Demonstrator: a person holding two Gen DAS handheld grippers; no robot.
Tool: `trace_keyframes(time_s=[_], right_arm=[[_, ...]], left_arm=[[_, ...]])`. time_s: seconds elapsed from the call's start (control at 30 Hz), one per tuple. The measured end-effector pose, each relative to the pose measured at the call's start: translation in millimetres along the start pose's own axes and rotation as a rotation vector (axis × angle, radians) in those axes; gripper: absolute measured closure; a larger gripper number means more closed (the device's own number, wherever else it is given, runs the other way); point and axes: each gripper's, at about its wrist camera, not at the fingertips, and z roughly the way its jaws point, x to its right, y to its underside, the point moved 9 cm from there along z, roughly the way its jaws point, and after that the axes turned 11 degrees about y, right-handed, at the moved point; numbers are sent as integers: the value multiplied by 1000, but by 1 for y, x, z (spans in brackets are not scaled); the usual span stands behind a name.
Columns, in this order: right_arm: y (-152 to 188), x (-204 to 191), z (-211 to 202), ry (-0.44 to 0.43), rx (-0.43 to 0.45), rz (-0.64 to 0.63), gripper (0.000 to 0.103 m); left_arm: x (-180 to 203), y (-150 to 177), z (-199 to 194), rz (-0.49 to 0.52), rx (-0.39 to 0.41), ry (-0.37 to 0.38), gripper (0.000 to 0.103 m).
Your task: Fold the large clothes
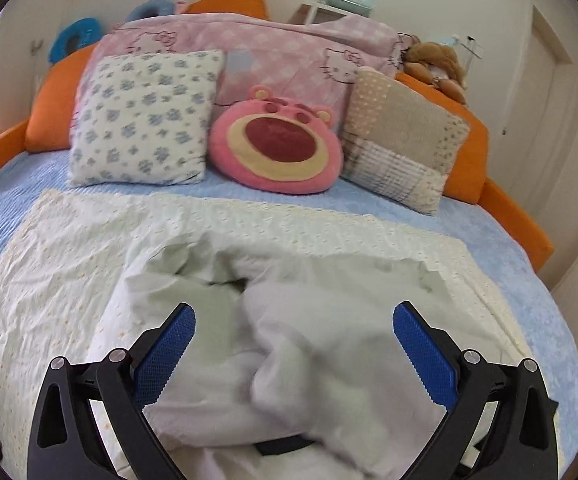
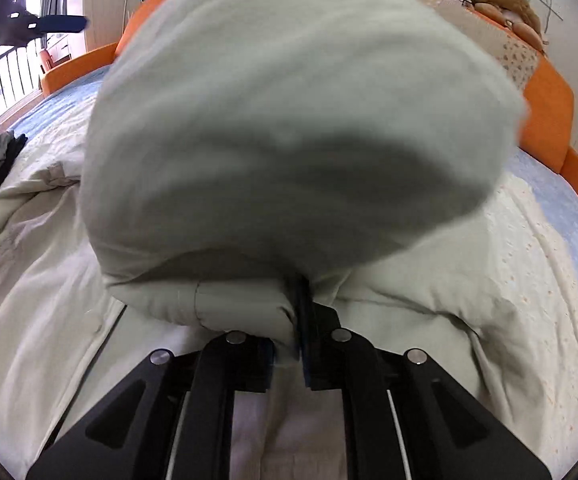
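The left gripper [image 1: 293, 322], blue textured pads spread wide and grasping nothing, hangs over the crumpled pale-green eyelet cotton garment [image 1: 249, 280] on the ribbed blue bedspread [image 1: 1, 196]. At twelve o'clock sits a round pink plush bear-face cushion [image 1: 275, 146]. The right gripper [image 2: 299, 312] is clenched on a puffy fold of that garment [image 2: 289, 120].

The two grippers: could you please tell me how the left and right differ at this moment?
The left gripper stands wide open above the pale garment, its blue pads bare. The right gripper is nearly closed, pinching a fold of the same garment, which billows before its camera. Both are black, angled down over the bed.
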Motion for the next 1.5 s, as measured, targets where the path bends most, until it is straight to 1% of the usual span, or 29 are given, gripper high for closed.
trace_keyframes(time_s=[0.07, 0.17, 0.23, 0.27, 0.3, 0.37, 0.43, 0.47, 0.53, 0.63, 0.67, 0.7, 0.73, 0.77, 0.8, 0.83, 0.87, 0.93, 0.97, 1.0, 1.03, 1.1, 1.17, 1.23, 1.3, 1.33, 1.4, 1.43, 1.5], right_arm=[[-1, 6, -14, -12, -11, 20, 87], [-5, 12, -33, -3, -28, 38, 84], [-3, 13, -39, 6, -47, 38, 58], [1, 13, -42, 19, -54, 24, 22], [5, 13, -47, 35, -37, 4, 4], [13, 19, -56, 77, 12, -33, 5], [20, 28, -61, 76, 13, -7, 5], [23, 35, -67, 54, 23, 30, 5], [19, 46, -78, 30, 53, 83, 5], [-13, 61, -100, -12, 155, 151, 9], [-33, 62, -105, -34, 187, 171, 17], [-45, 63, -105, -48, 198, 182, 30], [-56, 61, -105, -65, 206, 196, 38], [-70, 62, -97, -76, 199, 219, 57], [-78, 56, -89, -100, 184, 238, 67], [-83, 43, -75, -148, 157, 251, 70], [-85, 32, -69, -171, 139, 250, 77], [-79, 4, -47, -213, 87, 223, 78], [-69, -13, -31, -215, 43, 208, 78], [-59, -27, -17, -220, 4, 195, 78], [-44, -40, 2, -202, -43, 179, 78], [-28, -52, 27, -167, -78, 143, 78], [-29, -53, 22, -147, -55, 138, 78], [-32, -45, 5, -159, -58, 168, 78], [-34, -33, -18, -175, -20, 206, 75], [-35, -25, -35, -180, 18, 220, 75], [-33, -21, -59, -189, 66, 232, 75], [-29, -21, -74, -212, 84, 238, 75], [-24, -25, -82, -243, 83, 234, 76]], left_arm=[[16, -11, 9, 40, -11, 10, 2], [49, -19, 39, 148, -72, 19, 2], [62, -11, 64, 180, -136, 42, 2], [67, 0, 79, 182, -185, 74, 2], [68, 10, 90, 188, -226, 74, 2], [65, 40, 108, 223, -323, 40, 2], [54, 67, 113, 257, -372, -9, 2], [48, 76, 111, 265, -375, -19, 2], [32, 92, 96, 268, -344, -39, 2], [13, 109, 72, 219, -324, -23, 4], [6, 117, 66, 202, -333, -23, 5], [3, 121, 63, 202, -341, -25, 6], [0, 126, 63, 211, -347, -33, 6], [-4, 129, 62, 224, -349, -48, 7], [-7, 135, 60, 235, -348, -71, 7], [-9, 140, 58, 228, -346, -83, 7], [-16, 145, 55, 191, -340, -86, 6], [-27, 157, 56, 73, -358, -38, 6], [-38, 166, 57, -18, -373, -7, 6], [-43, 171, 57, -48, -375, 0, 6], [-45, 173, 56, -41, -366, 1, 6], [-42, 174, 52, 19, -368, -45, 6], [-39, 172, 44, 11, -371, -52, 7], [-37, 161, 29, 6, -340, -50, 7], [-31, 137, -2, 52, -242, -77, 7], [-25, 125, -15, 71, -194, -74, 7], [-9, 102, -43, 92, -102, -30, 7], [3, 94, -50, 101, -78, 18, 7], [23, 93, -52, 120, -67, 85, 7]])
